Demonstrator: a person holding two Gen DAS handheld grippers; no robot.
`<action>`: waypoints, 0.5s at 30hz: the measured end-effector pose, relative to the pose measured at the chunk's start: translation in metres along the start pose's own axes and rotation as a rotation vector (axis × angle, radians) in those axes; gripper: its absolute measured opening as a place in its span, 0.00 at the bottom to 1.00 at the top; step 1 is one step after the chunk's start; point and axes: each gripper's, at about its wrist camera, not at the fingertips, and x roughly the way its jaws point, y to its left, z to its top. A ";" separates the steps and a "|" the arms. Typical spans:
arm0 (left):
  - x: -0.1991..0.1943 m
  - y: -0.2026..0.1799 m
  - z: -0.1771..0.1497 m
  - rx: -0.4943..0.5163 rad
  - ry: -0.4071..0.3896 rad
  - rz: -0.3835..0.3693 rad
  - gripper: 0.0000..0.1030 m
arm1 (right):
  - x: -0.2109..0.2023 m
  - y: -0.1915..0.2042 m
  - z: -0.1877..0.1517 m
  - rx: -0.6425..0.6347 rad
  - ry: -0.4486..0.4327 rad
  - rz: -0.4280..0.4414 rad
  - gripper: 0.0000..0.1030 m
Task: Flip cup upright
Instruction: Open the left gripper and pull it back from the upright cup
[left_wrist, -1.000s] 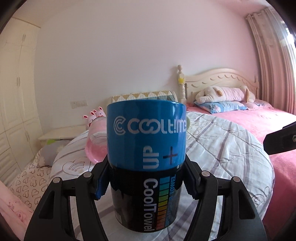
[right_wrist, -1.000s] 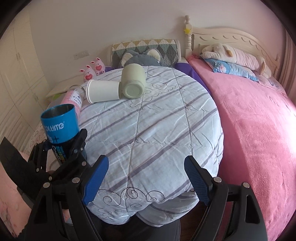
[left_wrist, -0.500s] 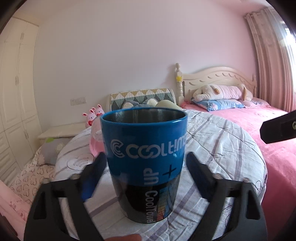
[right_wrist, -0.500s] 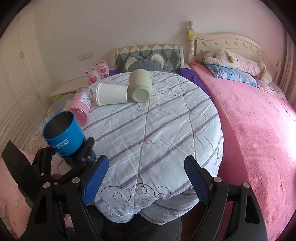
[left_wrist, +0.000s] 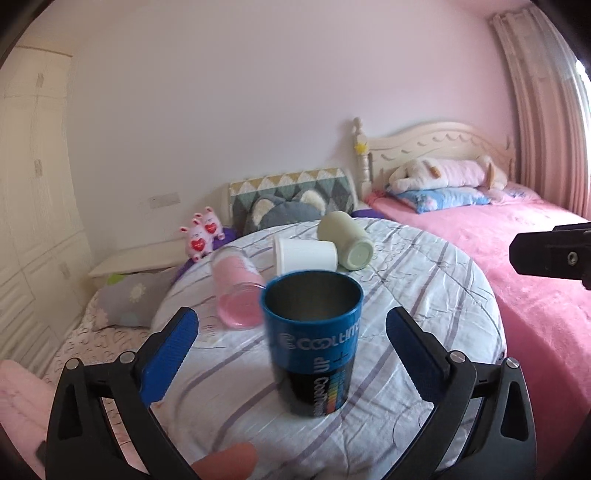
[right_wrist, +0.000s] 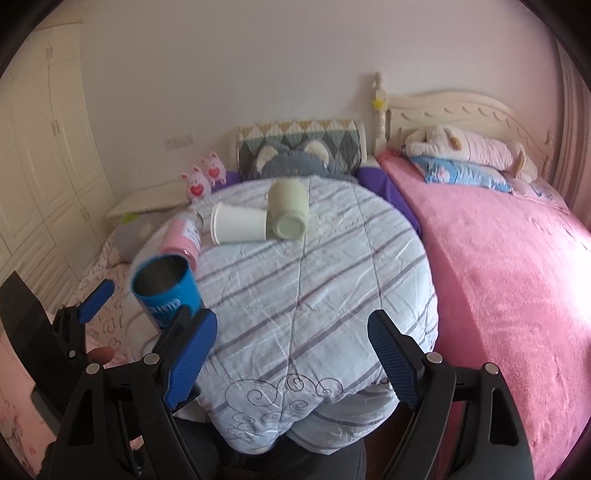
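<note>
The blue metal cup (left_wrist: 313, 347) is stood upright, mouth up, near the left edge of the quilt-covered counter (left_wrist: 424, 295), apart from both blue pads of the left hand-held gripper (left_wrist: 291, 350), whose jaws are spread wide on either side of it. By this placement the flip is judged done for this cup. Its steel interior is seen to be empty. The right hand-held gripper (right_wrist: 291, 343) is likewise held wide, with nothing in it, above the counter's near edge. Toward the far edge, a pink glass (left_wrist: 236, 288), a white cup (left_wrist: 306, 253) and a pale green cup (left_wrist: 345, 240) are left lying on their sides; nothing is seen inside the white cup's mouth.
</note>
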 end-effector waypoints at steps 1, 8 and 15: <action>-0.010 0.001 0.006 0.007 0.010 0.015 1.00 | -0.007 0.001 0.002 -0.003 -0.019 -0.004 0.82; -0.064 0.023 0.031 -0.035 0.143 0.098 1.00 | -0.037 0.012 0.000 -0.047 -0.087 -0.013 0.82; -0.099 0.039 0.021 -0.100 0.255 0.144 1.00 | -0.047 0.025 -0.022 -0.073 -0.090 0.007 0.82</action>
